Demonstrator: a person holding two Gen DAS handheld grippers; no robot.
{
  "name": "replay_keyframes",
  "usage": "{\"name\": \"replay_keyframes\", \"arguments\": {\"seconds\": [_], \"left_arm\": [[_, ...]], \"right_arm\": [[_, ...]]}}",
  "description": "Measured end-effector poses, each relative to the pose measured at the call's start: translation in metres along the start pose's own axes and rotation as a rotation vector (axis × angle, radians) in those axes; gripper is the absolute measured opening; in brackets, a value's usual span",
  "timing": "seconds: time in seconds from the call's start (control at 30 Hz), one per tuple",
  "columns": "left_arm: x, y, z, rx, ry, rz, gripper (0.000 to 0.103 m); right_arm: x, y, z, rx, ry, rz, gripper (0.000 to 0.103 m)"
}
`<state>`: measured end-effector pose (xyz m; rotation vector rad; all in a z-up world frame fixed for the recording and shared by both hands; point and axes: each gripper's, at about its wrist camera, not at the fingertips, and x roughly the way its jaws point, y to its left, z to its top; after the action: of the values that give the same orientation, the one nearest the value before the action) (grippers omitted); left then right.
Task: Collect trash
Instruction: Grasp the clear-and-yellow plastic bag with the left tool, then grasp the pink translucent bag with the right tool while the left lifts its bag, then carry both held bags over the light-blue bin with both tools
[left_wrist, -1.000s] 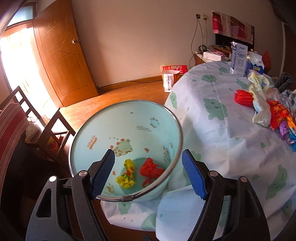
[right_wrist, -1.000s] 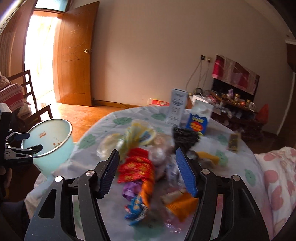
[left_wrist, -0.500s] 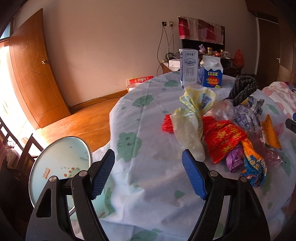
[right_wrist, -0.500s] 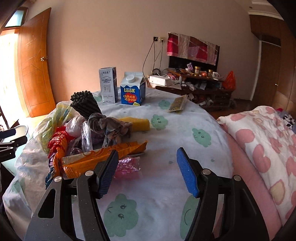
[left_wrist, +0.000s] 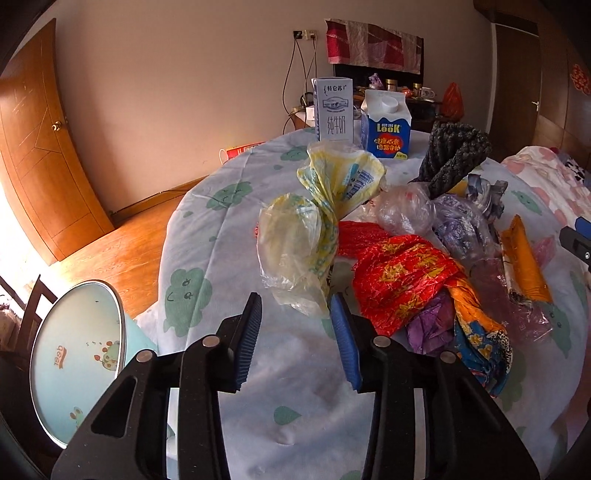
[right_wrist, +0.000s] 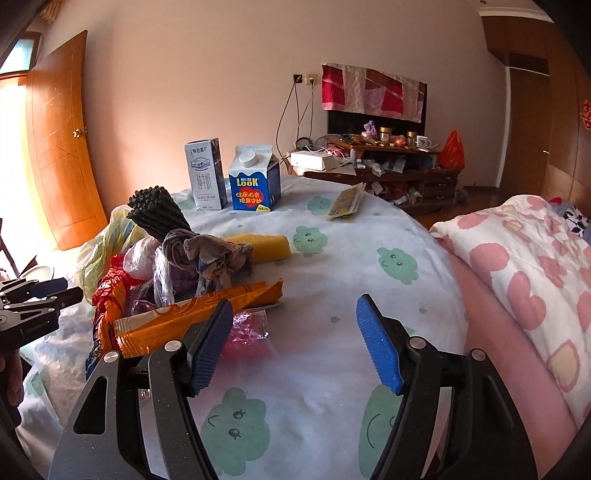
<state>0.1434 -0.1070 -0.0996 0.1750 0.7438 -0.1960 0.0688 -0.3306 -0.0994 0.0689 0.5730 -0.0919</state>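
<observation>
Your left gripper (left_wrist: 295, 314) is partly open, pads either side of the lower tip of the yellow plastic bag (left_wrist: 314, 236) near the table's (left_wrist: 229, 229) left edge, not clamped. Your right gripper (right_wrist: 295, 332) is wide open and empty, beside the orange wrapper (right_wrist: 192, 314). The bin (left_wrist: 77, 354) sits below the table's left edge.

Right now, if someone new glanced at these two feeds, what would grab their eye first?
The heap of bright wrappers in the middle of the table: a red foil wrapper beside a yellow plastic bag, whose near end lies between the open fingers of the left hand-held gripper. Behind them stand a white milk carton and a blue Look carton. A pale blue bin sits low at the table's left edge.
</observation>
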Motion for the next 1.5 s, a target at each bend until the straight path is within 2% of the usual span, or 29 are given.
{"name": "replay_keyframes", "arguments": {"seconds": [0.07, 0.1, 0.2, 0.23, 0.27, 0.3, 0.33, 0.37, 0.43, 0.5, 0.57, 0.6, 0.83, 1.0, 1.27, 1.5], "left_arm": [[-0.004, 0.002, 0.003, -0.014, -0.018, 0.013, 0.067], [-0.004, 0.003, 0.004, -0.019, -0.029, 0.029, 0.071], [0.003, 0.001, 0.008, -0.012, -0.018, 0.025, 0.069], [0.008, 0.000, 0.009, -0.010, -0.016, 0.023, 0.063], [0.013, -0.002, 0.008, -0.001, -0.006, 0.014, 0.045], [0.020, -0.003, 0.008, 0.008, 0.020, -0.004, 0.035], [0.024, -0.003, 0.006, 0.004, 0.033, -0.015, 0.029], [0.024, -0.002, 0.005, 0.006, 0.024, -0.011, 0.028], [0.022, -0.002, 0.005, 0.022, 0.018, -0.015, 0.028], [0.019, 0.001, 0.007, 0.020, 0.012, -0.018, 0.027], [0.013, 0.004, 0.007, 0.021, -0.001, -0.016, 0.026], [0.009, 0.005, 0.008, 0.019, -0.007, -0.018, 0.026], [-0.027, 0.023, 0.008, 0.004, -0.064, -0.008, 0.026], [-0.048, 0.047, 0.007, -0.023, -0.101, 0.040, 0.026], [-0.069, 0.088, -0.005, -0.066, -0.103, 0.105, 0.026], [-0.075, 0.123, -0.022, -0.104, -0.082, 0.172, 0.026]], "right_arm": [[0.001, -0.001, 0.000, 0.005, 0.003, -0.004, 0.069], [0.002, -0.001, 0.000, 0.002, 0.005, -0.006, 0.069], [0.004, 0.000, -0.001, 0.003, 0.013, 0.004, 0.069], [0.006, 0.000, -0.002, 0.002, 0.021, 0.017, 0.069], [0.008, 0.002, -0.002, -0.002, 0.032, 0.035, 0.069], [0.010, 0.005, -0.003, -0.008, 0.041, 0.050, 0.069], [0.012, 0.007, -0.004, -0.014, 0.048, 0.060, 0.069], [0.015, 0.010, -0.005, -0.020, 0.053, 0.069, 0.069], [0.022, 0.014, -0.006, -0.033, 0.082, 0.107, 0.065], [0.031, 0.016, -0.007, -0.038, 0.126, 0.152, 0.040], [0.034, 0.020, -0.010, -0.046, 0.156, 0.174, 0.029], [0.034, 0.022, -0.011, -0.048, 0.164, 0.189, 0.016], [0.006, 0.030, 0.001, -0.031, 0.066, 0.250, 0.011], [-0.017, 0.032, 0.019, 0.007, -0.003, 0.307, 0.010], [-0.027, 0.062, 0.040, -0.023, -0.034, 0.350, 0.010], [-0.011, 0.096, 0.050, -0.062, -0.035, 0.355, 0.010]]}}
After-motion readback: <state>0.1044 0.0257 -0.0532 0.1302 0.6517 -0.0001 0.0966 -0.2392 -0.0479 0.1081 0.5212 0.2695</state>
